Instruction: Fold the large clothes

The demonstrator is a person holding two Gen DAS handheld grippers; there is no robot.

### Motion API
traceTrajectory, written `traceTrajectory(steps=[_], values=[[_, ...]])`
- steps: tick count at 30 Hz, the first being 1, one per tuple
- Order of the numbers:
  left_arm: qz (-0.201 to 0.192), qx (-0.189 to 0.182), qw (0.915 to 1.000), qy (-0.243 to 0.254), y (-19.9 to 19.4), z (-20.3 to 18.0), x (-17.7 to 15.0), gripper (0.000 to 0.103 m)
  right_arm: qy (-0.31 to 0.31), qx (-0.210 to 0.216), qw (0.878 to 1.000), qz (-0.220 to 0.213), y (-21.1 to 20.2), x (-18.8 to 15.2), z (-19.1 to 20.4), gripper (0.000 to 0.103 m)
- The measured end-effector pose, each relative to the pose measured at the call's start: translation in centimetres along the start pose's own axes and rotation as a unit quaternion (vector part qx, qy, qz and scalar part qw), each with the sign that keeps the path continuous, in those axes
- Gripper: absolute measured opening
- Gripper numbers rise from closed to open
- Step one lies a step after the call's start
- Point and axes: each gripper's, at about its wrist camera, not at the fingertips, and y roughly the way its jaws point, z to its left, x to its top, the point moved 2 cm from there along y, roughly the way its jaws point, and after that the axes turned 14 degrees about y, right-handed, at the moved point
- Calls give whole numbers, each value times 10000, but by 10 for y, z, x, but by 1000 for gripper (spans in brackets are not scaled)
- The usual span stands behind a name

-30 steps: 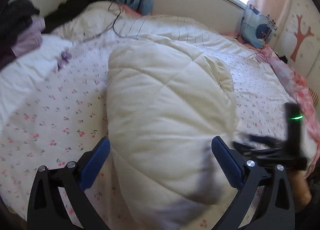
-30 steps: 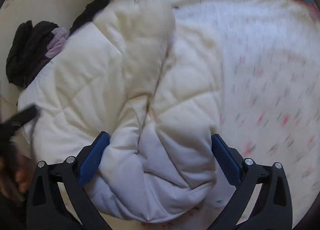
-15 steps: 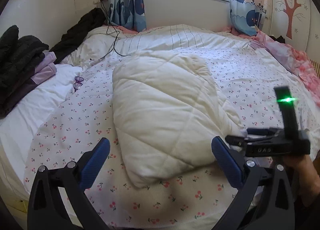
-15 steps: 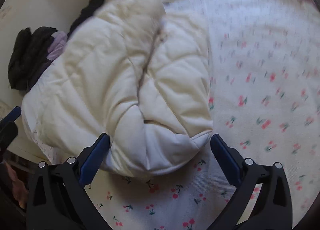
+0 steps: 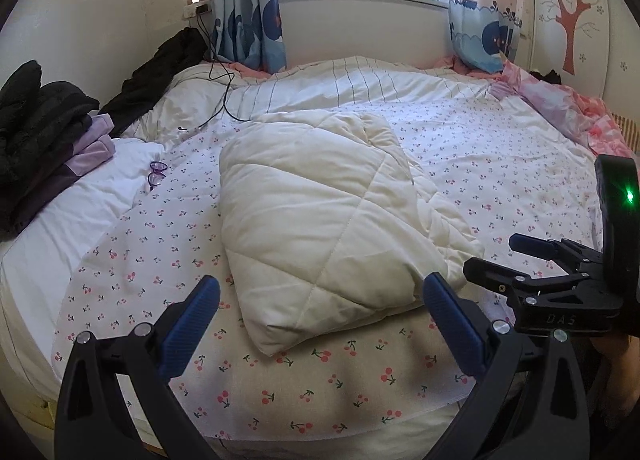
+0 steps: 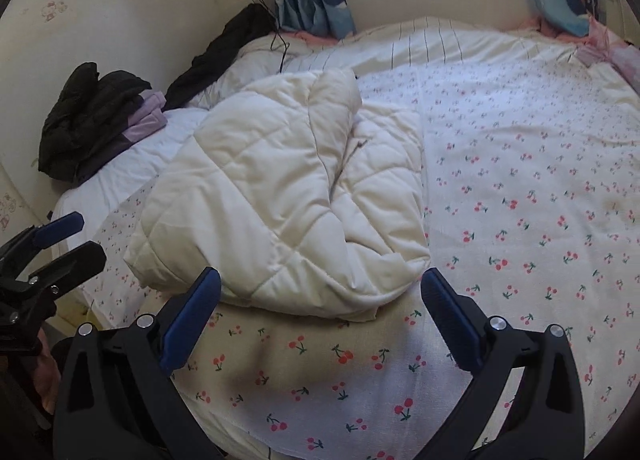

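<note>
A cream quilted padded jacket (image 5: 320,220) lies folded into a thick bundle on the cherry-print bedsheet (image 5: 320,380), near the front edge of the bed. In the right wrist view the same jacket (image 6: 288,196) shows its folded layers and a seam down the middle. My left gripper (image 5: 320,312) hangs open just short of the jacket's near corner, with nothing between its blue pads. My right gripper (image 6: 320,308) is open too, a little back from the jacket's near edge. Each gripper appears at the side of the other's view, held by a hand.
A pile of black and lilac clothes (image 5: 44,140) sits at the bed's left side. A dark garment (image 5: 160,72) and a charging cable (image 5: 224,100) lie near the wall. Purple glasses (image 5: 156,174) rest on the white sheet. A pink cloth (image 5: 568,108) lies at the far right.
Both grippers have pulled back and up from the jacket, which filled the views a second ago. The jacket now lies free on the bed.
</note>
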Motion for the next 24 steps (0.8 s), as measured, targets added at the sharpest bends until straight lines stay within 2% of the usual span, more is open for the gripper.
traceTrajectory(steps=[10,20,24], values=[[-101,124,9998,-108,5,14,-3,97,-232,-166,9989,-366,8,16,21,97],[-100,65,9995,-305,24,29,-7,97,-317,-282,9986,-322,33,25,25,97],[-110,90,9995,-277,27,30,-8,97,-114,-193,9992,-316,35,32,17,97]])
